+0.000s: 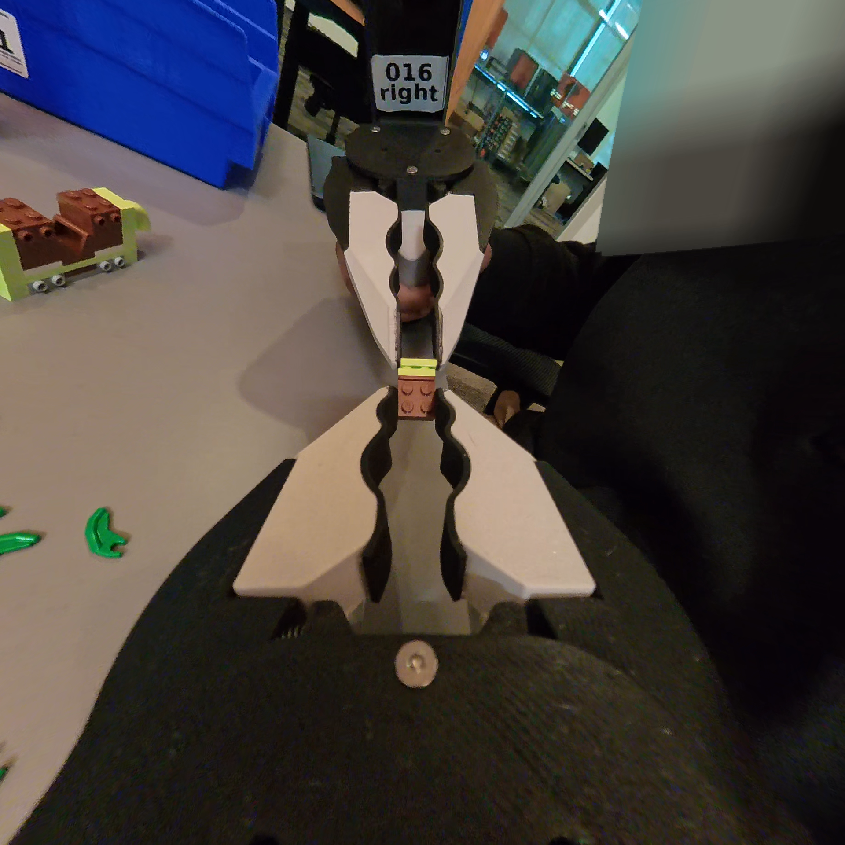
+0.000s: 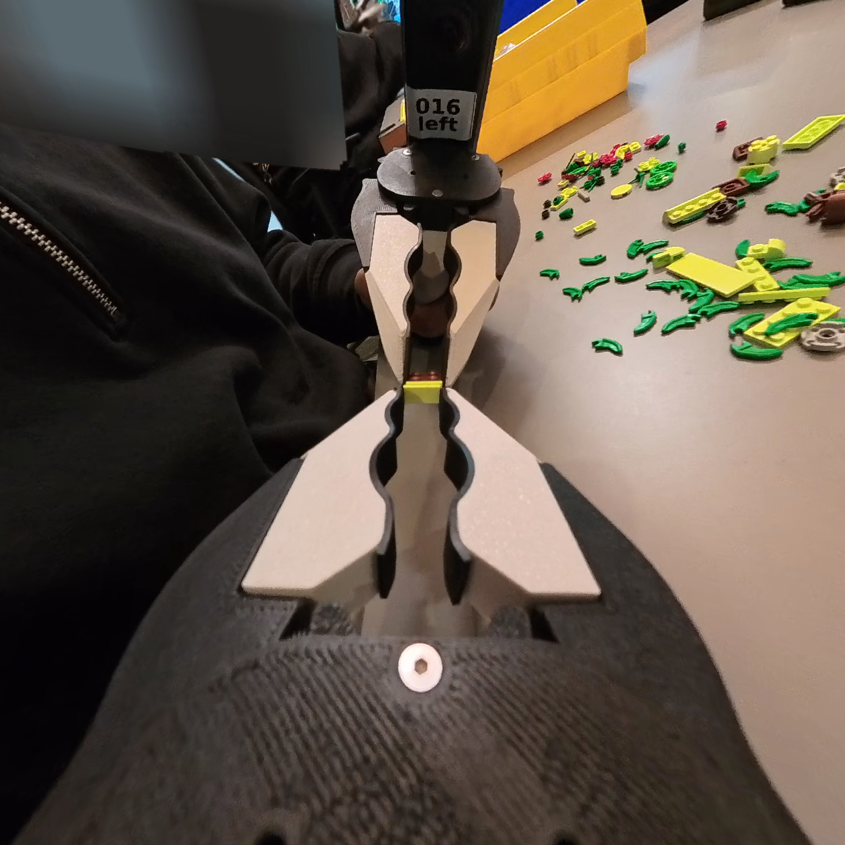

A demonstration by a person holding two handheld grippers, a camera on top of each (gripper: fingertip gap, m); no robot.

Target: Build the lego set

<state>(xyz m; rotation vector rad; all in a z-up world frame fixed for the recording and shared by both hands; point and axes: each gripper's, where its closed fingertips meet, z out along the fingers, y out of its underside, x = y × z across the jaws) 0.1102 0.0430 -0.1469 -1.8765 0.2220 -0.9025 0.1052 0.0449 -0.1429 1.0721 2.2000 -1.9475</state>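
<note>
My left gripper [image 1: 416,407] is shut on a brown 2x2 brick [image 1: 415,402], studs facing the camera, held above the grey table [image 1: 192,366]. My right gripper [image 1: 417,366] faces it tip to tip and is shut on a small lime piece [image 1: 416,369] that touches the brown brick's far edge. In the right wrist view my right gripper [image 2: 421,397] holds the lime piece [image 2: 421,393] at its tips. The left gripper [image 2: 423,372] stands opposite it, and only a sliver of the brown brick [image 2: 423,376] shows behind the lime piece.
A partly built lime and brown model [image 1: 68,237] sits at the left, before a blue bin [image 1: 137,77]. Green curved pieces [image 1: 103,532] lie nearby. A yellow bin [image 2: 562,68] and many scattered loose pieces [image 2: 731,283] are at the right. A person in a black jacket [image 2: 137,320] is close. Less than 4 cm separates the two grippers' tips.
</note>
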